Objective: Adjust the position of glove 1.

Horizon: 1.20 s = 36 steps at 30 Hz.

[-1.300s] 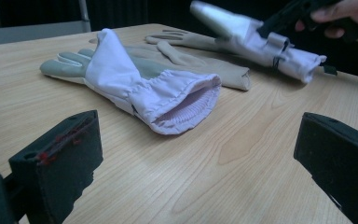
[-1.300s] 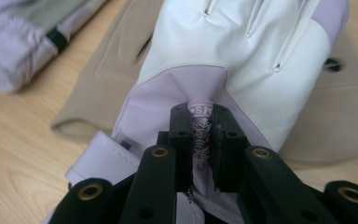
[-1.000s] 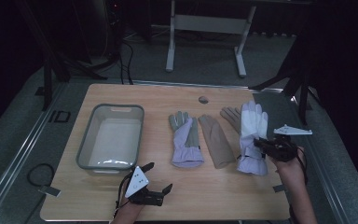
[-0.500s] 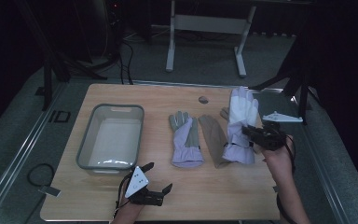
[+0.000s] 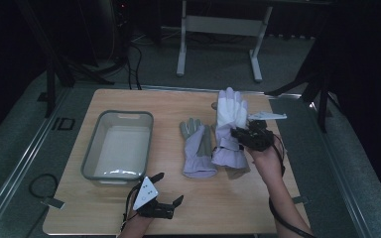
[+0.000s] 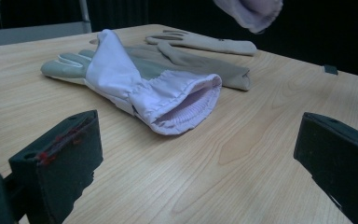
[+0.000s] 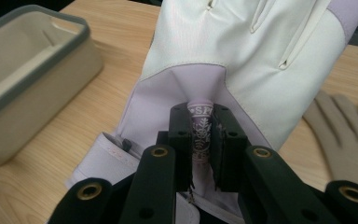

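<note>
My right gripper (image 5: 236, 135) is shut on a white and lavender glove (image 5: 230, 119), pinching a fold with a printed label (image 7: 200, 133) at the back of the hand. The glove (image 7: 242, 56) hangs above the table's right middle, its fingers pointing away. A second lavender and grey glove (image 5: 198, 148) lies flat at the centre, its cuff (image 6: 182, 105) facing my left gripper. Tan gloves (image 6: 205, 60) lie behind it, mostly covered from above by the held glove. My left gripper (image 5: 161, 197) rests open near the front edge, its jaws wide apart (image 6: 191, 158).
A grey-rimmed plastic bin (image 5: 92, 158) stands empty on the left half of the wooden table (image 5: 238, 208); its wall (image 7: 37, 88) is close to the left of the held glove. A small round object (image 5: 214, 105) sits by the far edge.
My right gripper has raised the white and lavender glove off the table and carried it left, over the tan gloves. The left gripper has stayed put.
</note>
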Each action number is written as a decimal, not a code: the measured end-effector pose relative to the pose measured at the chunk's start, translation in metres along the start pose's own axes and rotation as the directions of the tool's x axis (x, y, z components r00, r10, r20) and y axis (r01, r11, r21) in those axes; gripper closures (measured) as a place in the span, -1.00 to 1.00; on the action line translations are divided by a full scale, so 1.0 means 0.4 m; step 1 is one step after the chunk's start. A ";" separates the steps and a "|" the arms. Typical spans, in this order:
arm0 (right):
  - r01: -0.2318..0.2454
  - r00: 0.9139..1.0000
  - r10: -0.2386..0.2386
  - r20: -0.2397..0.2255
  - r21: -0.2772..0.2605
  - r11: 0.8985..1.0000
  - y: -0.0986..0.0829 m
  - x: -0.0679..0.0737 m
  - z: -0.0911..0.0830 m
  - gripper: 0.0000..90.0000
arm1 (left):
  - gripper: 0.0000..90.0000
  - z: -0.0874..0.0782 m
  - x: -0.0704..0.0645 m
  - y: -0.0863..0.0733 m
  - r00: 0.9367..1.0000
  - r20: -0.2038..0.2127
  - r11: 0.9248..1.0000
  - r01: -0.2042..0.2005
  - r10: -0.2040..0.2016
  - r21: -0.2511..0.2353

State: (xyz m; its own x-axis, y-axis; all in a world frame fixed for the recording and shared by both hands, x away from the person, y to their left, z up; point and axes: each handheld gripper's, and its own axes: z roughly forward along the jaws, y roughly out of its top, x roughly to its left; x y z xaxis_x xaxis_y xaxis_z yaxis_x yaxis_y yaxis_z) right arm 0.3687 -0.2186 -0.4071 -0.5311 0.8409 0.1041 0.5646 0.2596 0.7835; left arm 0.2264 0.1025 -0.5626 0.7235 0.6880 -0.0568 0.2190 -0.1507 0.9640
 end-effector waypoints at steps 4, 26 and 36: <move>0.003 1.000 -0.003 -0.009 0.012 1.000 0.023 0.038 0.031 0.78 | -0.98 0.000 0.000 0.000 1.000 0.001 1.000 -0.003 0.003 0.000; 0.033 0.999 -0.030 -0.016 0.183 0.982 0.003 0.145 0.223 0.77 | -0.98 -0.001 0.003 0.000 1.000 0.004 1.000 0.006 -0.006 -0.005; 0.003 1.000 -0.006 0.012 0.236 0.972 -0.027 0.132 0.292 0.76 | -0.98 -0.001 0.002 0.000 1.000 0.004 1.000 0.002 -0.002 -0.003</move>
State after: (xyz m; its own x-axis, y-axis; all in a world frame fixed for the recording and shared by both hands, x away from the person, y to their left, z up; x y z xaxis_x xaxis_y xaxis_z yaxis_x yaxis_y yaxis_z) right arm 0.4083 -0.1213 -0.4817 -0.5272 0.8448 0.0918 0.6962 0.3675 0.6167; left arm 0.2267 0.1034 -0.5626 0.7259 0.6852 -0.0599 0.2185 -0.1473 0.9647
